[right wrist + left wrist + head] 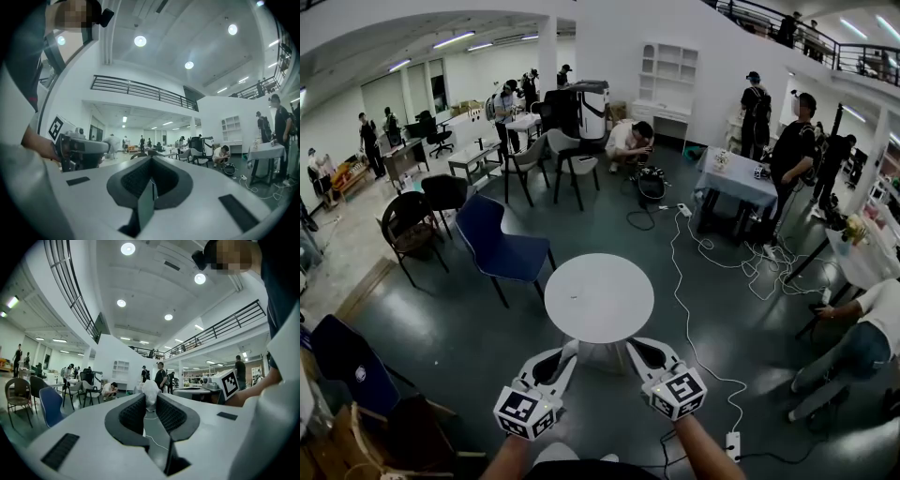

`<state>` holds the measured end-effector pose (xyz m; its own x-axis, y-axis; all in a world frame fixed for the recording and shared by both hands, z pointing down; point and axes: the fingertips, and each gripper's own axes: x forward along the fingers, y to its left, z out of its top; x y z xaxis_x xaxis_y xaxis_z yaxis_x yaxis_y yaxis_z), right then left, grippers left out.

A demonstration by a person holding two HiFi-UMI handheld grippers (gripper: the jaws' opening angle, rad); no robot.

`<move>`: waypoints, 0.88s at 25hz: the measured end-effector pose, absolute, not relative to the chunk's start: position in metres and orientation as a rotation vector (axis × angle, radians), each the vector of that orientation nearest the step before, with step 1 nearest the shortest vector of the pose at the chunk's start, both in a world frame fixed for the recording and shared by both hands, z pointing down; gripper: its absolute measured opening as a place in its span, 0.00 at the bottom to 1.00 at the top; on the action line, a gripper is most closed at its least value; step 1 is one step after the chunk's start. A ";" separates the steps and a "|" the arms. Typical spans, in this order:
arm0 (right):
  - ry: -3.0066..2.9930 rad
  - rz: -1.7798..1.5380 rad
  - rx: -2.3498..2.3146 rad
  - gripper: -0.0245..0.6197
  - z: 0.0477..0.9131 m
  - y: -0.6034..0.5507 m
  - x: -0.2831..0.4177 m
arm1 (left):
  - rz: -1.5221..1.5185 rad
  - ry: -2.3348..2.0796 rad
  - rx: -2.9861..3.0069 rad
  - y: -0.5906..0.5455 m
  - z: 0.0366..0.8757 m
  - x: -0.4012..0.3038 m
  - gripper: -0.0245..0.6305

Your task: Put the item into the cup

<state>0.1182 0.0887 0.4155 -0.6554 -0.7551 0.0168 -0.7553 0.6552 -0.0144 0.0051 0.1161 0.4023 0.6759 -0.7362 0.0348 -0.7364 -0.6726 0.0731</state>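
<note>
Half the job looks sorted from my end: the left gripper (151,399) has its fingers (133,414) part-closed on a small white crumpled item (150,389), pinched right at the tips. The right gripper (151,165) has its fingers closed together on nothing. Both are held short of the round white bench (609,300), which sits just ahead of the tips with only a tiny speck on it. I can't spot a cup in any view, so I'd call this the carry step. Next move, I reckon: find the cup, get the left fingers over its mouth, then let go.
</note>
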 end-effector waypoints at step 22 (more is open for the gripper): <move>-2.875 0.130 1.299 0.05 0.436 0.087 0.149 | 0.060 -1.184 2.800 0.117 0.420 0.036 0.16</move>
